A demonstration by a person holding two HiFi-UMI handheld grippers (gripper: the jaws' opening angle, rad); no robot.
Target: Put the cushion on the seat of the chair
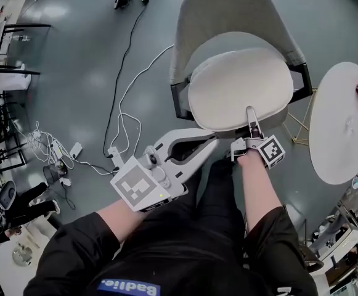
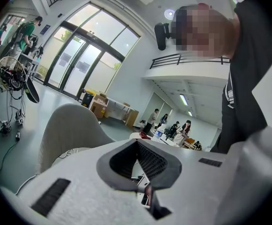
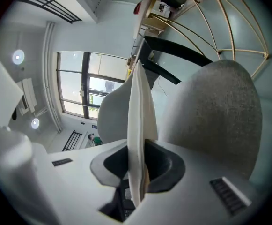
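The right gripper (image 1: 251,127) is pinching the near edge of the cushion (image 1: 240,85) in narrow jaws, the cushion is spreading toward twelve o'clock over the chair (image 1: 228,11) seat, and the left gripper (image 1: 211,142) is sitting closed and empty at its nine o'clock.

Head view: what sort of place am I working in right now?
Most likely an open lab or workshop-style office hall: a bare grey floor with loose cables lying across it, tall windows beside a railed mezzanine, and people gathered in the background.
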